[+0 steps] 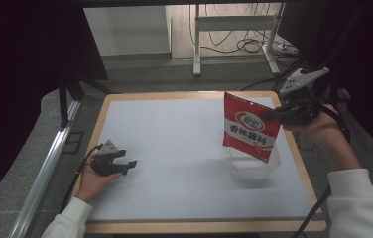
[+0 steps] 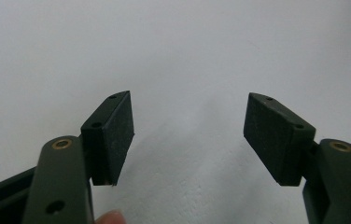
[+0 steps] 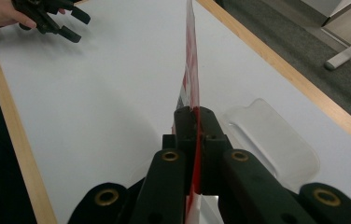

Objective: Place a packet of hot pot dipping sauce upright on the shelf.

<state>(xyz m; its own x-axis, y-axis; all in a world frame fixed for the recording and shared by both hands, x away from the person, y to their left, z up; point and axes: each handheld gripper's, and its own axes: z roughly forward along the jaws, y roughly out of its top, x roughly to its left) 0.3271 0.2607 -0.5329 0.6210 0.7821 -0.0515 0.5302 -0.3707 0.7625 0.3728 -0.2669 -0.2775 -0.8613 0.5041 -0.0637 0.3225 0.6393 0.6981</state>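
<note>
A red snack packet (image 1: 248,127) with white lettering hangs upright over a clear plastic container (image 1: 252,163) at the right of the white table top (image 1: 174,148). My right gripper (image 1: 270,115) is shut on the packet's right edge; in the right gripper view the packet (image 3: 192,70) stands edge-on, pinched between the jaws of the right gripper (image 3: 195,122), with the clear container (image 3: 271,140) lying below it. My left gripper (image 1: 127,164) rests low at the table's left side in a hand, open. In the left gripper view its pads (image 2: 113,135) stand wide apart over bare white surface.
The table has a wooden rim (image 1: 199,225). A metal rail (image 1: 45,168) runs along the floor at the left. A white desk frame (image 1: 234,29) and loose cables (image 1: 249,45) sit on the floor beyond the far edge.
</note>
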